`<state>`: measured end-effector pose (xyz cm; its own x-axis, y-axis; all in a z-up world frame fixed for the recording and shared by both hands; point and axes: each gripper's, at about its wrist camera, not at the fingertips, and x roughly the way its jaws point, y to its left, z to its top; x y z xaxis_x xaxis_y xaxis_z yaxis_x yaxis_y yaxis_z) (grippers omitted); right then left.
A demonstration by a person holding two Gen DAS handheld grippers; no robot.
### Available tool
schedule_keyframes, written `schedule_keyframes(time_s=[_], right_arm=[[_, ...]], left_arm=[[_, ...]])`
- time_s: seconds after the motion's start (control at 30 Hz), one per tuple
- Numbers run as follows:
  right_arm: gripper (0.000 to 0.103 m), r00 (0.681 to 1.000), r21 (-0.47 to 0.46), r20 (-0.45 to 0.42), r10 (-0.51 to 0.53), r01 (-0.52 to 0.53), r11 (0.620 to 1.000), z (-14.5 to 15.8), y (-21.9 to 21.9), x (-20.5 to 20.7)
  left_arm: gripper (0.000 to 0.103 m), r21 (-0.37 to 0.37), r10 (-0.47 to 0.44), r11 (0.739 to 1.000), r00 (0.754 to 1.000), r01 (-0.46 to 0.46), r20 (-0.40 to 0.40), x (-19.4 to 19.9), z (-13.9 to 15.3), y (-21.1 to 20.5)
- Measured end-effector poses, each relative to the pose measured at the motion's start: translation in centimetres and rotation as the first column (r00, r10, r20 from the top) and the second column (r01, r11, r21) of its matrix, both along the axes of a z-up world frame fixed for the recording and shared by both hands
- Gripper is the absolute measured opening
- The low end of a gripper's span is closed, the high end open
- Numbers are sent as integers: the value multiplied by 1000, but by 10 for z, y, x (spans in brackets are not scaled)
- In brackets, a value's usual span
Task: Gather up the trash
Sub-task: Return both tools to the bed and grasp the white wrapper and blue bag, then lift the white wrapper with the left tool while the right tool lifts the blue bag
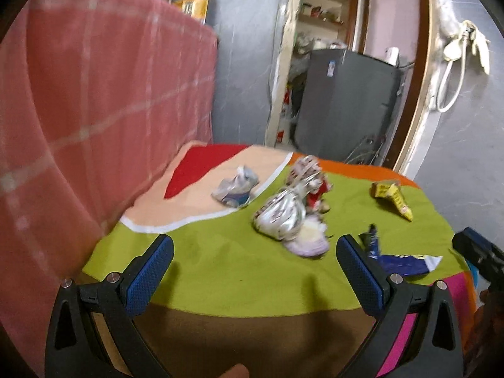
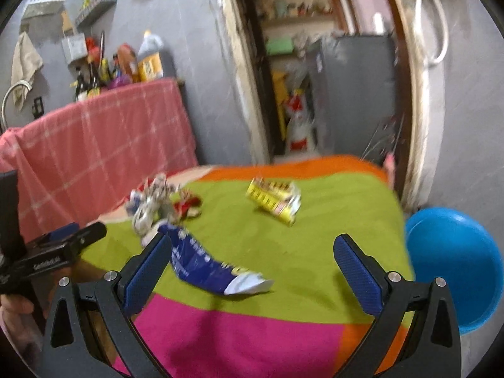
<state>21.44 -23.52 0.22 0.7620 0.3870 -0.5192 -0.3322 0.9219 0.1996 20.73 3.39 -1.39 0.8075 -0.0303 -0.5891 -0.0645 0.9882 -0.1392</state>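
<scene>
Several crumpled wrappers lie on a bright patchwork cloth (image 1: 220,267). A silver foil wrapper (image 1: 280,217) with a red scrap (image 1: 316,197) sits ahead of my open, empty left gripper (image 1: 255,252). A white-blue wrapper (image 1: 236,189) lies farther left, a yellow one (image 1: 392,197) far right. A blue wrapper (image 2: 204,264) lies just ahead of my open, empty right gripper (image 2: 252,252), by its left finger; it also shows in the left wrist view (image 1: 400,261). The yellow wrapper (image 2: 274,200) and foil pile (image 2: 151,208) lie beyond.
A blue plastic basin (image 2: 453,264) sits off the cloth's right edge. A pink checked cloth (image 1: 94,110) hangs along the left side. A doorway (image 2: 293,78) with a grey appliance (image 1: 343,104) lies behind. The left gripper (image 2: 63,245) shows at the right wrist view's left edge.
</scene>
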Motion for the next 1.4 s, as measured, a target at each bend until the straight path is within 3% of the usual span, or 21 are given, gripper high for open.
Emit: schedule_keyframes(time_s=[0.27,0.63,0.83,0.97,1.1,1.4], right_arm=[[95,985,-122,-124,123,-139,983,-21,36,20],[73,943,-250,-237,234,-292,923,-37,76,37],[54,935,-242,-260,242,-306,921,-35,79,51],[39,935,-239,-261,241,-305,922,-35,80,53],[35,931,-232,-264,251,-314,921,-35,83,56],[23,929,-214,-258,266,-324,922,-37,84,56]], left_arm=[[99,-46,-13,999,994,8,-106,25,-13,16],[82,-40,-88,996,987,84,-134,57,-15,19],[67,-43,-132,991,980,127,-146,72,-18,18],[51,-74,-183,982,970,173,-159,79,-22,15],[35,-87,-217,975,961,205,-172,84,-24,10],[20,-107,-228,971,959,212,-166,79,-23,7]])
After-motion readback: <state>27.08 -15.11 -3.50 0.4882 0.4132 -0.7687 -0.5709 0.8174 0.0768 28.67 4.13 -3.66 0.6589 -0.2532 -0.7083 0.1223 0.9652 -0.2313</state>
